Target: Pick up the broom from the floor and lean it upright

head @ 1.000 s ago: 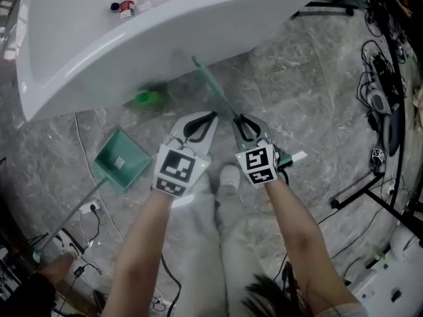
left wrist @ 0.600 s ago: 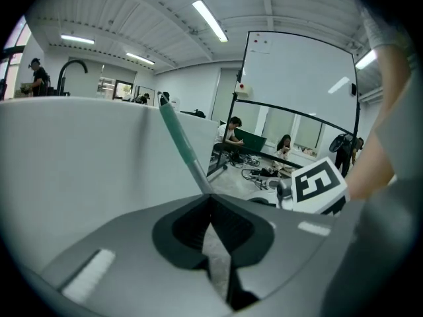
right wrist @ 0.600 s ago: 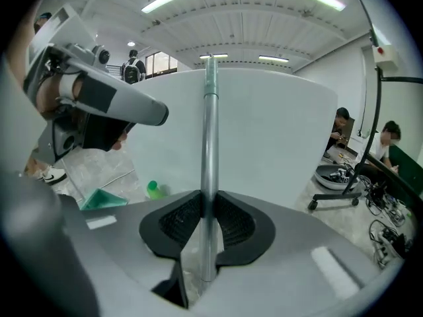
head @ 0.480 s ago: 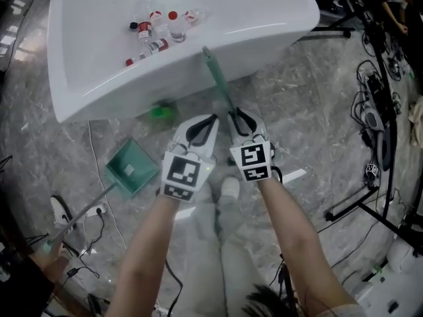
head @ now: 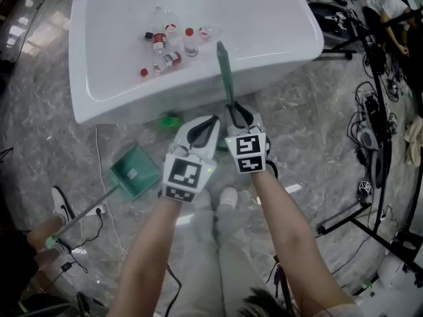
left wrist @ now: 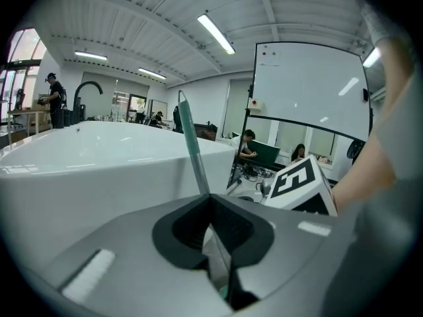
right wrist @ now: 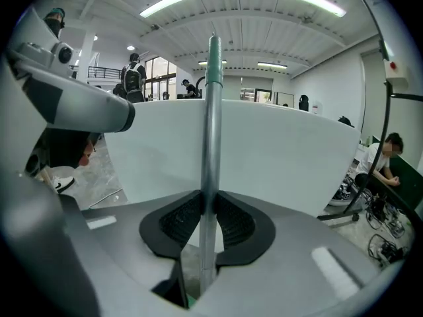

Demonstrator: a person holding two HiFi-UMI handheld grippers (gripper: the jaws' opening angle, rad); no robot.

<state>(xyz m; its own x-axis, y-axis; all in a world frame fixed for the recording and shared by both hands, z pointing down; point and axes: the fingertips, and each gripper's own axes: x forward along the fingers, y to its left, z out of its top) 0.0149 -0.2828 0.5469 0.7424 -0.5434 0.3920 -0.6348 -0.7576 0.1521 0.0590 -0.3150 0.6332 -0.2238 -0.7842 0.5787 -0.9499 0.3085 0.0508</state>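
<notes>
Clamps the broom (right wrist: pixel 210 144) by its silver-and-green pole in the right claw (right wrist: pixel 207 200), ribbed pads tight on either side. Stands the pole near upright just in front of the white counter (head: pixel 119 104), green tip crossing the rim in the head view, lower end hidden beneath the claws. Holds the left claw (head: pixel 213 120) just beside the right, jaws together on nothing, pole seen beyond its tips. Shows small red-capped bottles (head: pixel 168 45) standing and lying in the counter's hollow, a green dustpan (head: pixel 134 170) on the grey marbled floor (head: pixel 310 131) to the left, cables (head: pixel 373 131) to the right.
</notes>
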